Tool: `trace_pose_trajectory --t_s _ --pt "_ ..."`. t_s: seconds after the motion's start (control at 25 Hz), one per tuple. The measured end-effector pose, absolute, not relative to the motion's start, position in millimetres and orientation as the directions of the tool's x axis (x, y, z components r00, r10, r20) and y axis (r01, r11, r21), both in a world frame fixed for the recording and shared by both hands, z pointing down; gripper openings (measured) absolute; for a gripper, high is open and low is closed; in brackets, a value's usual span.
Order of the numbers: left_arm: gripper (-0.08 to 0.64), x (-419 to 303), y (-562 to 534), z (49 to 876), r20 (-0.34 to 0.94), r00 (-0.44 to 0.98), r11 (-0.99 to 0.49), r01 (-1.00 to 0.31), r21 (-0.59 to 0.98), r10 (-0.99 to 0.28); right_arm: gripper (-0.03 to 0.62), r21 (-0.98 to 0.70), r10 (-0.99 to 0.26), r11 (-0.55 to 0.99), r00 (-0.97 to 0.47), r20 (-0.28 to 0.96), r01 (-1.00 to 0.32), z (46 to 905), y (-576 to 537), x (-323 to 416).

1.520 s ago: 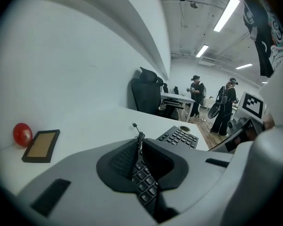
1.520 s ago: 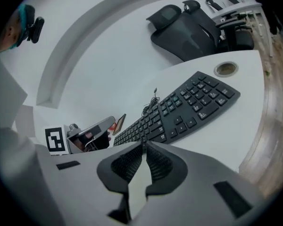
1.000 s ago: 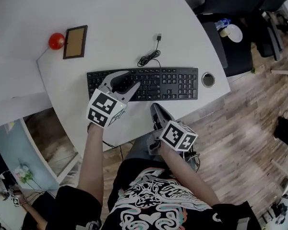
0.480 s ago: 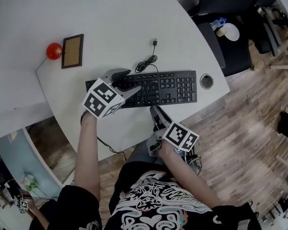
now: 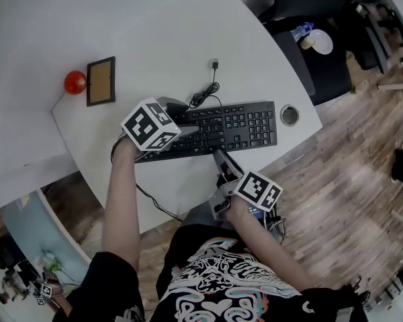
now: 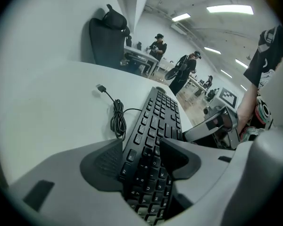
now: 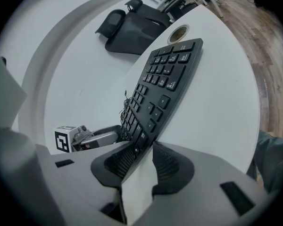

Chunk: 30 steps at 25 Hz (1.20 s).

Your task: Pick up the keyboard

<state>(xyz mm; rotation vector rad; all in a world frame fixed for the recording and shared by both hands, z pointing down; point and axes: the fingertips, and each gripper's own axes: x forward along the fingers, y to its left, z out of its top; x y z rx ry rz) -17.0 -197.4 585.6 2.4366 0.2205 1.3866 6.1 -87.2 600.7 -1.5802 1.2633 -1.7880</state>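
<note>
The black keyboard (image 5: 232, 125) lies flat on the white table (image 5: 161, 39), its coiled cable (image 5: 203, 96) behind it. My left gripper (image 5: 184, 118) tips down over the keyboard's left end. In the left gripper view the left gripper (image 6: 142, 149) is open: one jaw is at the far edge and the other hangs over the keys (image 6: 153, 126). My right gripper (image 5: 220, 155) points at the keyboard's near edge. In the right gripper view the right gripper (image 7: 144, 152) is open, and the keyboard's (image 7: 165, 84) near edge just enters between the jaw tips.
A red ball (image 5: 74, 82) and a brown picture frame (image 5: 101, 80) sit at the table's left. A round cable hole (image 5: 289, 115) is right of the keyboard, near the table's edge. Black chairs (image 5: 309, 52) stand beyond it. Wooden floor (image 5: 349, 180) is on the right.
My left gripper has tipped steeper down and shifted toward the keyboard's left end, its marker cube now facing up. The right gripper has stayed at the near edge.
</note>
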Motion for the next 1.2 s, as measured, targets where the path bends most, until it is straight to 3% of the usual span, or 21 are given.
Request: trace_pose_trajectory --t_s 0.28,0.48,1.04,1.2 --pt "0.238 -11.0 -188.8 594.0 0.852 0.331 -0.913 0.12 0.389 0.406 0.132 -0.869 -0.826 -0.475 -0.273 0.494 -0.136 598.0 -86.9 7.6" --pt "0.233 -8.9 -187.2 599.4 0.808 0.325 -0.869 0.129 0.477 0.492 0.127 -0.878 -0.833 -0.464 -0.279 0.478 -0.116 597.9 -91.2 7.6" --pt "0.227 -3.0 -204.0 596.0 0.769 0.377 -0.849 0.108 0.517 0.516 0.129 -0.91 -0.845 -0.403 -0.344 0.41 -0.096 594.8 -114.3 16.0" --pt "0.222 -5.5 -203.6 592.8 0.746 0.387 -0.83 0.103 0.549 0.542 0.129 -0.938 -0.866 -0.336 -0.365 0.342 -0.081 587.3 -122.6 9.8"
